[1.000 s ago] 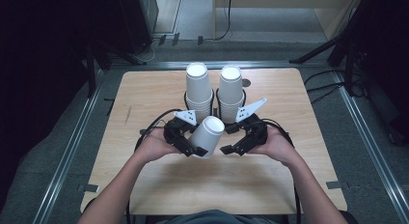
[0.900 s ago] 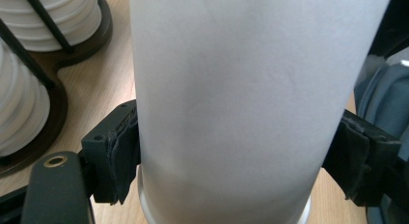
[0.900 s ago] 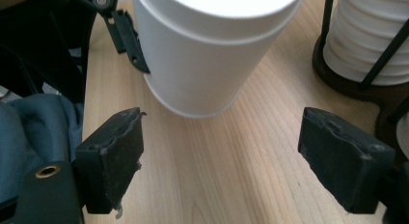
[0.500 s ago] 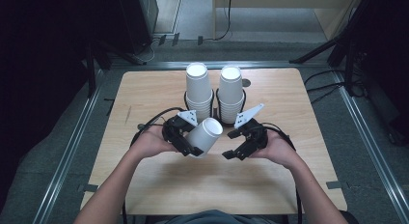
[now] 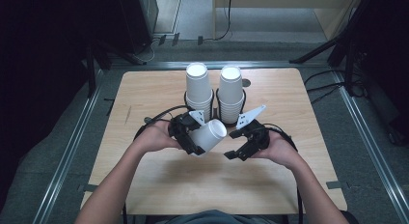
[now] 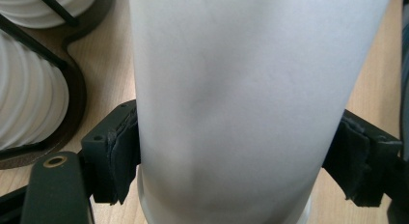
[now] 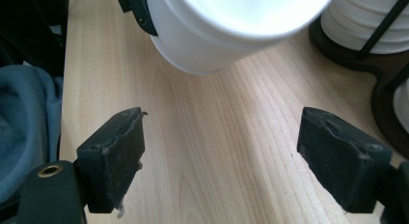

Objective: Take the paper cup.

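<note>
Right hand-held gripper (image 5: pixel 237 144) drawn back, jaws apart; left hand-held gripper (image 5: pixel 193 137) clamping cup (image 5: pixel 208 135)

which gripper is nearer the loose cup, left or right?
Left. The left gripper has its fingers clamped on the sides of the loose cup. The right gripper is open beside the cup's mouth, not touching it.

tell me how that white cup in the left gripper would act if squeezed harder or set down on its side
The white cup looks thin-walled, so the left gripper could probably dent it. Its round, tapered body would likely roll in a curve on the table.
</note>
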Tool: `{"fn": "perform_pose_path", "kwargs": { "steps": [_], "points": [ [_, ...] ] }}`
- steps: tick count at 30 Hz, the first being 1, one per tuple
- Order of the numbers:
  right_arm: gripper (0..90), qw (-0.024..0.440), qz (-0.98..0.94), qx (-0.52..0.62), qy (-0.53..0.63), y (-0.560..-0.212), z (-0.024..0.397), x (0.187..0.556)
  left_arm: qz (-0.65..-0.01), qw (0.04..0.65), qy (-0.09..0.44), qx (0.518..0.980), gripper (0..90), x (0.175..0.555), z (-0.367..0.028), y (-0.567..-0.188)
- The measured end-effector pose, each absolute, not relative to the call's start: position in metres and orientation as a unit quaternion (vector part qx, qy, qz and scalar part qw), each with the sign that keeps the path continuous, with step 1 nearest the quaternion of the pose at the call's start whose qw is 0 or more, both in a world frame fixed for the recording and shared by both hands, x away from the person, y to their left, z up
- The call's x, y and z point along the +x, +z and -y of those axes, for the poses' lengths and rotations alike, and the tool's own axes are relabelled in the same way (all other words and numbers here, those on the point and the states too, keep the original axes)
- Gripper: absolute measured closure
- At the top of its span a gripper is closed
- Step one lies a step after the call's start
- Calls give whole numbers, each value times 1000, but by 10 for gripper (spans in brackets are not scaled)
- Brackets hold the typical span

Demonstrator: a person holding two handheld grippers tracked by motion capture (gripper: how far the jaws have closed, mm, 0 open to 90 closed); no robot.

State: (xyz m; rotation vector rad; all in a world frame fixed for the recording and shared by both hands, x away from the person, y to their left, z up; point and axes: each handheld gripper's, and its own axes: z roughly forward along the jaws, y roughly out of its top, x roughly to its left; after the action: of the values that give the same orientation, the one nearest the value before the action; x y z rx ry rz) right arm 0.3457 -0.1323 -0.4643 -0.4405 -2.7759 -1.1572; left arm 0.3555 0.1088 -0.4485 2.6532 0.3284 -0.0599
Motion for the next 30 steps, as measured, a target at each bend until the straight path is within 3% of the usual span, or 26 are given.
{"fn": "perform_pose_path", "kwargs": {
  "steps": [16,27,30],
  "points": [
    [172,49,914,-135,-380,-465,127,348,-85,186,-35,978,165,353,-86,-467],
    [172,47,921,-111,-370,-464,113,346,-58,189,-41,979,162,346,-67,-472],
    [223,54,924,-101,-364,-464,111,346,-52,191,-43,979,159,345,-66,-474]
  ]
}}
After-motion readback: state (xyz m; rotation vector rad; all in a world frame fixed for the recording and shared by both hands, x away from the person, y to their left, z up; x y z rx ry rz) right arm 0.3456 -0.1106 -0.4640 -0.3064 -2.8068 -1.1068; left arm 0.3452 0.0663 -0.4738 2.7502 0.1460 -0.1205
